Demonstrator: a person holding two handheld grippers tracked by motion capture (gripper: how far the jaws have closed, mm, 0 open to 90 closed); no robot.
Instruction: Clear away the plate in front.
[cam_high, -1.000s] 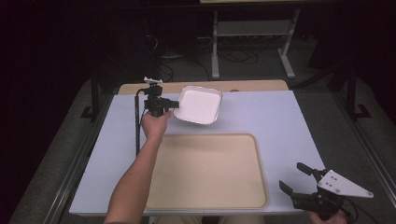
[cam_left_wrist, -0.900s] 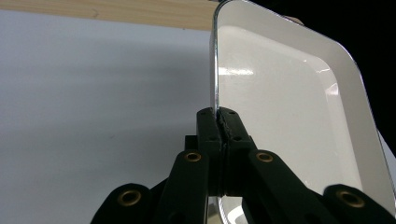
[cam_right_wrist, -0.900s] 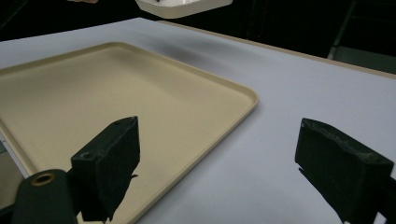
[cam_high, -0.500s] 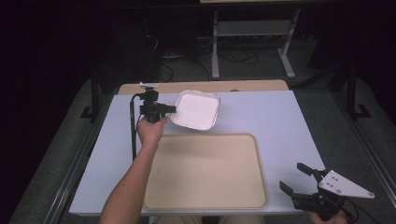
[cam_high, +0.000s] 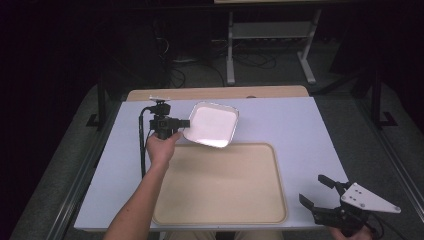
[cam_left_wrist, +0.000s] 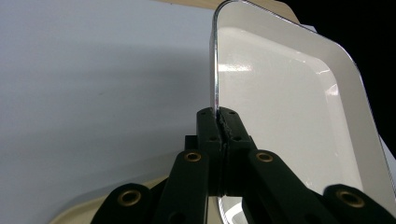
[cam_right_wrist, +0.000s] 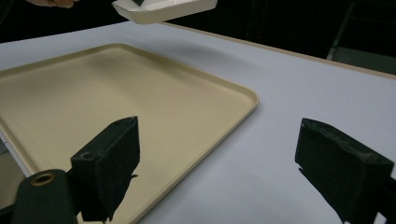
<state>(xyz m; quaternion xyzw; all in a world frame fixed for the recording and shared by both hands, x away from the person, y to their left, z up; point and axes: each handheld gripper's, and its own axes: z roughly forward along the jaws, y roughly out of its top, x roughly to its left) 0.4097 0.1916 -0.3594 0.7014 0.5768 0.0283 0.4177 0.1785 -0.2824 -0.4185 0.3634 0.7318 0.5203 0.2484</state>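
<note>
Jaws on glossy white dish (cam_left_wrist: 289, 116)

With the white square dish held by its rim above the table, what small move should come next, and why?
Probably carry the white square dish a little toward the beige flat tray and lower it there. The left gripper is shut on its rim, the dish hangs lifted near the tray's far edge, and the tray is bare.
</note>
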